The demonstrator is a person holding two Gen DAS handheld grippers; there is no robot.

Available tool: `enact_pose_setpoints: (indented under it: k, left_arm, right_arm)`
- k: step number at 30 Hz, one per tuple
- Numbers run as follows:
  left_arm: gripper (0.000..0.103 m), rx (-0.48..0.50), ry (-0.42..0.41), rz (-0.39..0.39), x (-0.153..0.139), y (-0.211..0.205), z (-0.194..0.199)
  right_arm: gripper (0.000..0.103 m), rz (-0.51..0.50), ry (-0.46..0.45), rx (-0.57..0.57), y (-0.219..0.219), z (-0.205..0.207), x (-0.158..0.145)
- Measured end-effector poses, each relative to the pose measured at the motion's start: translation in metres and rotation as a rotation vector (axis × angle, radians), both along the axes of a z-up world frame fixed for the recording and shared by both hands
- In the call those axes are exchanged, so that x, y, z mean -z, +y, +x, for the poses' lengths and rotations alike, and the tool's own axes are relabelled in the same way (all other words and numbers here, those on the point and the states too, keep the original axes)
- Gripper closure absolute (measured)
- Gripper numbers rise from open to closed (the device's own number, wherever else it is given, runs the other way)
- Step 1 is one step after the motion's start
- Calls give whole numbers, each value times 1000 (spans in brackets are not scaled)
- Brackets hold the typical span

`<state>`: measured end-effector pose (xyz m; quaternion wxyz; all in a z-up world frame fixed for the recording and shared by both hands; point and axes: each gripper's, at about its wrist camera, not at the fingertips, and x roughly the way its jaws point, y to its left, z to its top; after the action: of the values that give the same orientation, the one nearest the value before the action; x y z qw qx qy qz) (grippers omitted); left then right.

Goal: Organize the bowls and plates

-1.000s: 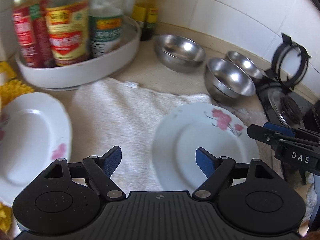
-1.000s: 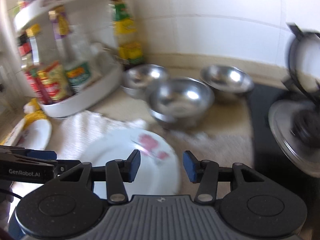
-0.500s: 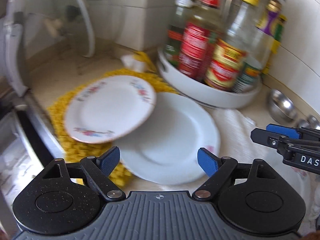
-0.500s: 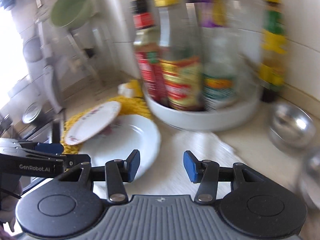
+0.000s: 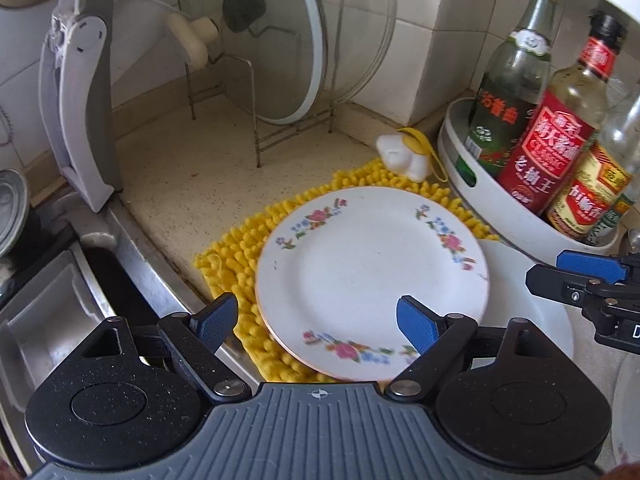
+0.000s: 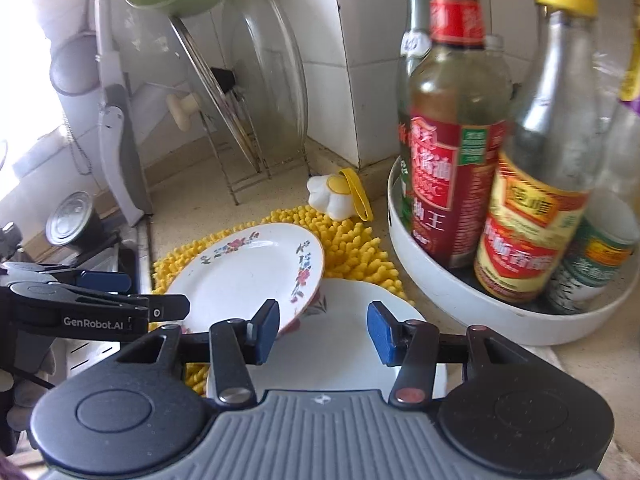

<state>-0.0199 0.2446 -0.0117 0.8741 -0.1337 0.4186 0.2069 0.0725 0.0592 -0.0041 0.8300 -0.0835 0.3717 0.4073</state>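
A white plate with flower sprigs (image 5: 370,276) (image 6: 244,276) lies on a yellow mat (image 5: 244,248) (image 6: 352,244), its right edge overlapping a plainer white plate (image 5: 524,300) (image 6: 344,344). My left gripper (image 5: 316,322) hovers open over the near edge of the flowered plate, holding nothing. My right gripper (image 6: 322,330) is open above the plainer plate, empty too. In the left wrist view the right gripper (image 5: 580,280) shows at the right edge; in the right wrist view the left gripper (image 6: 100,296) shows at the left.
A white turntable tray (image 5: 500,208) (image 6: 480,312) of sauce bottles stands right of the plates. A wire rack holds a glass lid (image 5: 304,40) (image 6: 264,92) against the tiled wall. The steel sink (image 5: 52,312) lies to the left. A flower-shaped scrubber (image 5: 404,156) (image 6: 334,198) sits behind the mat.
Both grippers have swung left, away from the steel bowls and the towel, to the two overlapping plates on the yellow mat. Their jaws stayed open.
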Motion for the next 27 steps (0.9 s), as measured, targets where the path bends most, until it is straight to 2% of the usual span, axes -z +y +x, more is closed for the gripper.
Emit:
enact_pose_setpoints:
  k: [10, 14, 17, 27]
  left_arm:
    - [14, 61, 26, -79, 23, 39, 16]
    - [15, 82, 24, -180, 33, 55, 22]
    - [15, 95, 36, -223, 41, 64, 27]
    - [14, 174, 17, -274, 31, 68, 24]
  right_arm:
    - [52, -75, 37, 55, 34, 20, 18]
    - [52, -97, 46, 66, 39, 23, 23]
    - [52, -103, 53, 60, 44, 24, 25]
    - [48, -102, 100, 50, 51, 26, 31]
